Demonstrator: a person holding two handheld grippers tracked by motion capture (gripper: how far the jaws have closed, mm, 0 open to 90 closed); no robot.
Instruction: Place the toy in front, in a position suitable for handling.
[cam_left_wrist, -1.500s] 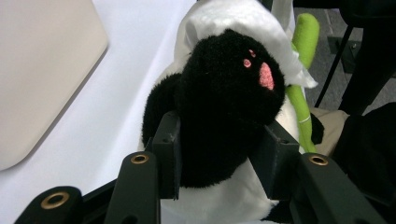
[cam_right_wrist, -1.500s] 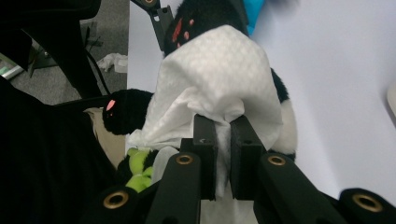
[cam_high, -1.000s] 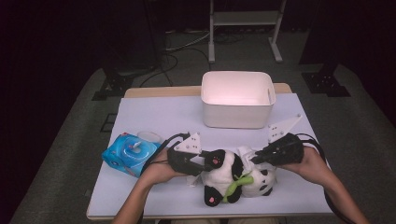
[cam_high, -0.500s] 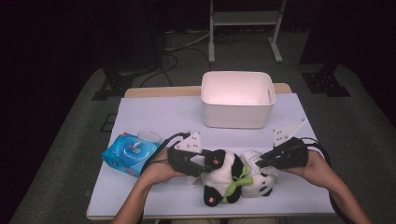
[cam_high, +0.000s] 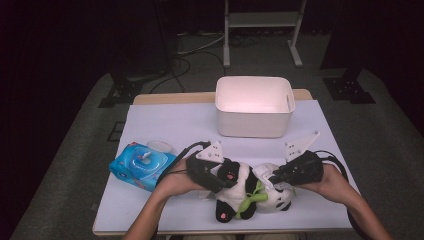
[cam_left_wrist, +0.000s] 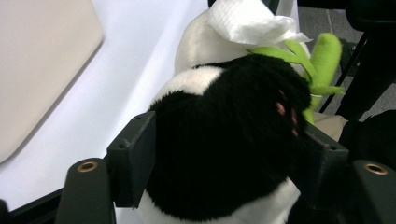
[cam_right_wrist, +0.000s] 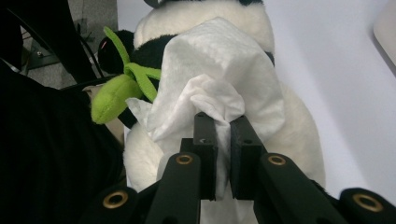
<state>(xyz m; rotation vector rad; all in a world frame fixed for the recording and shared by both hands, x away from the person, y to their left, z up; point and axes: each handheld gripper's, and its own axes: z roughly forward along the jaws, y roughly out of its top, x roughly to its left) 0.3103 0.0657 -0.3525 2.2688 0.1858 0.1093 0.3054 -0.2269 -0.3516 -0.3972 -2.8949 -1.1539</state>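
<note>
White-covered table (cam_high: 165, 125) carries a white rectangular plastic bin (cam_high: 254, 106) at its far edge. Black-and-white plush panda (cam_high: 250, 189) lies near the front edge. Blue wet-wipe pack (cam_high: 141, 166) sits toward the left edge. Left gripper (cam_left_wrist: 224, 154): jaws just been opening, panda's black paw between them. Right gripper (cam_right_wrist: 223, 140) pinches a white wipe (cam_right_wrist: 219, 79) lying on the panda.

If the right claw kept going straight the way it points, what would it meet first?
The white wipe that the right claw pinches already lies on the panda toy, so it would likely press straight into the plush.
</note>
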